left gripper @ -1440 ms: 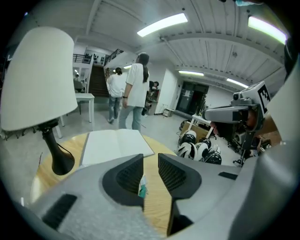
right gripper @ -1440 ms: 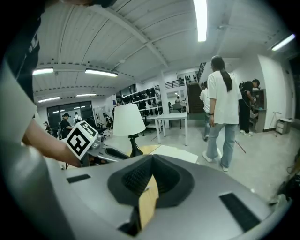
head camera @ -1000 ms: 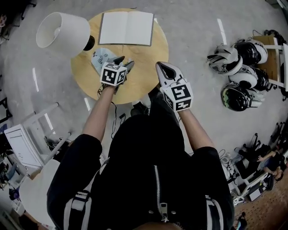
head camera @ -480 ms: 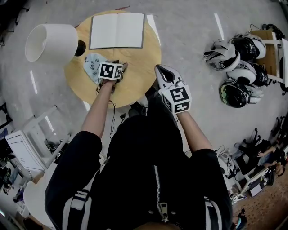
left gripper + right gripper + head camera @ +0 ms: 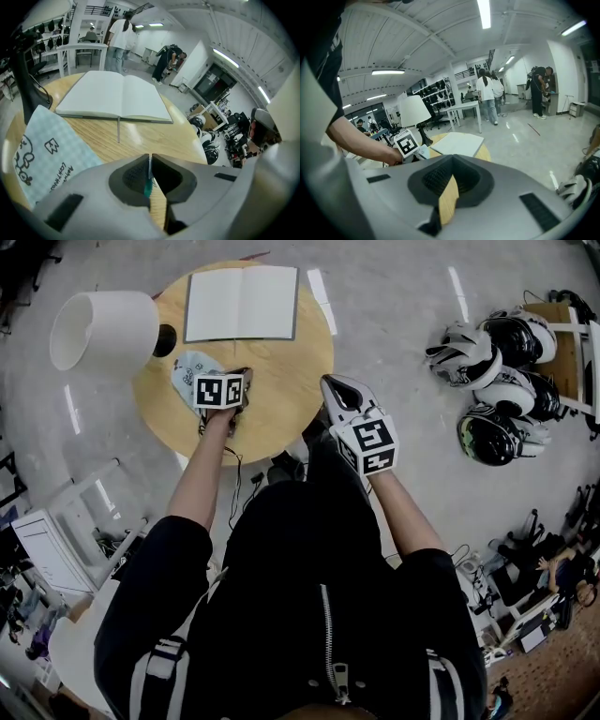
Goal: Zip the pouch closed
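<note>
A pale blue checked pouch [image 5: 186,371] with black print lies flat on the round wooden table [image 5: 281,371], at its left side; in the left gripper view the pouch [image 5: 44,154] fills the lower left. My left gripper [image 5: 240,377] points down at the pouch's right end. Its jaws are closing, almost together, with a thin teal and white sliver of the pouch pinched between them [image 5: 150,161]. My right gripper [image 5: 336,386] is shut on nothing and hangs off the table's near right edge, apart from the pouch. In the right gripper view [image 5: 452,161] its jaws meet.
An open blank notebook [image 5: 242,302] lies at the table's far side. A white-shaded lamp [image 5: 103,329] stands at the table's left edge. Several helmets [image 5: 497,381] sit on the floor to the right. People stand far off in the room.
My left gripper sank onto the pouch's right end, rolled a little, and its jaws went from wide apart to nearly together. My right gripper shifted slightly lower and stays shut.
</note>
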Demonstrator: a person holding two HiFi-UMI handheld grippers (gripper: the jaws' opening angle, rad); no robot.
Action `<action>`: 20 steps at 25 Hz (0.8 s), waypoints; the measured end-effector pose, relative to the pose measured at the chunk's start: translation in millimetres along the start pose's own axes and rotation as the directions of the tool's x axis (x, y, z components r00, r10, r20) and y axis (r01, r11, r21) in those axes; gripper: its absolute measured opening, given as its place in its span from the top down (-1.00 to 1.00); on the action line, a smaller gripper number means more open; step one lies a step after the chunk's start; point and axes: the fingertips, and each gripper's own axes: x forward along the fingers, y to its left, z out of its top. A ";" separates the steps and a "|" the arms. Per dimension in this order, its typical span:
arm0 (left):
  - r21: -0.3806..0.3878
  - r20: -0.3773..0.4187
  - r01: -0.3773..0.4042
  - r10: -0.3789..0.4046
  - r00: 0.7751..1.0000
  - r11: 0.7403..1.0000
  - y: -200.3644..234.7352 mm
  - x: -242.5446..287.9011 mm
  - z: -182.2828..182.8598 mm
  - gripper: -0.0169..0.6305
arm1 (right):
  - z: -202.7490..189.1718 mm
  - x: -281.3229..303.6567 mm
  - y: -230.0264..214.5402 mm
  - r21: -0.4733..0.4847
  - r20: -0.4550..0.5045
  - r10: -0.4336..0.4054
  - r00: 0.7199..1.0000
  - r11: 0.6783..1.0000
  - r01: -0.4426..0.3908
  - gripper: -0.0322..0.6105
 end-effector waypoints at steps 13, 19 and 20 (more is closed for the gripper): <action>0.041 0.302 0.091 -0.100 0.948 0.995 -12.7 -87.6 31.7 0.91 | 14.8 5.5 60.3 -0.071 0.040 0.094 0.995 0.993 -0.091 0.89; 0.071 0.448 0.077 -0.100 0.888 0.995 -5.7 -145.0 28.0 0.91 | 28.9 8.4 104.0 -0.132 0.065 0.147 0.987 0.982 -0.138 0.89; 0.073 0.469 0.078 -0.103 0.877 0.994 -5.1 -154.0 27.0 0.91 | 31.3 8.5 111.2 -0.141 0.069 0.155 0.985 0.979 -0.144 0.89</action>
